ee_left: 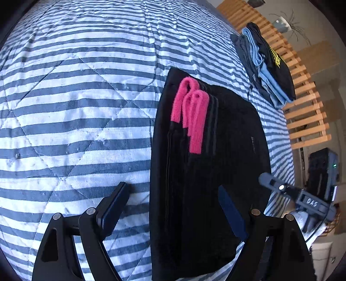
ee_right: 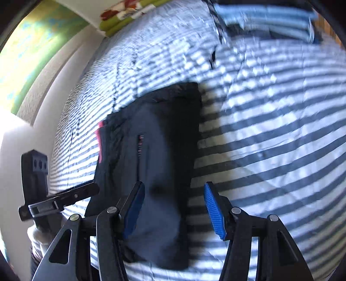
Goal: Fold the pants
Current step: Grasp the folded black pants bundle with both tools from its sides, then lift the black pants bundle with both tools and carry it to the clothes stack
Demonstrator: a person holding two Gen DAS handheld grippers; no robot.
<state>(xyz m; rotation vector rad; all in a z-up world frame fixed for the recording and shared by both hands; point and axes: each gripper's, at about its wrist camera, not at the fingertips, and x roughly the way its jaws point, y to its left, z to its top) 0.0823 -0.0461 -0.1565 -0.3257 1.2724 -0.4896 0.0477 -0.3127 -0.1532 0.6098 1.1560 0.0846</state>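
Note:
The black pants [ee_left: 216, 151] lie folded into a flat rectangle on the striped quilt [ee_left: 75, 97], with pink drawstring loops [ee_left: 192, 112] on top. My left gripper [ee_left: 173, 207] hovers over their near end, open; one finger is over the quilt and the other over the black cloth, gripping nothing. In the right wrist view the pants [ee_right: 155, 151] lie left of centre. My right gripper [ee_right: 174, 208] stands open above their right edge, blue pads apart and not pressing the cloth. Each gripper shows in the other's view: the right gripper [ee_left: 298, 194] and the left gripper [ee_right: 56, 201].
A stack of folded clothes [ee_left: 268, 71], blue and black, sits near the far bed edge, also visible as the clothes stack [ee_right: 266, 19]. A wooden slatted frame [ee_left: 302, 97] borders that side. A white wall [ee_right: 43, 103] and a green patterned pillow [ee_right: 129, 13] lie to the left.

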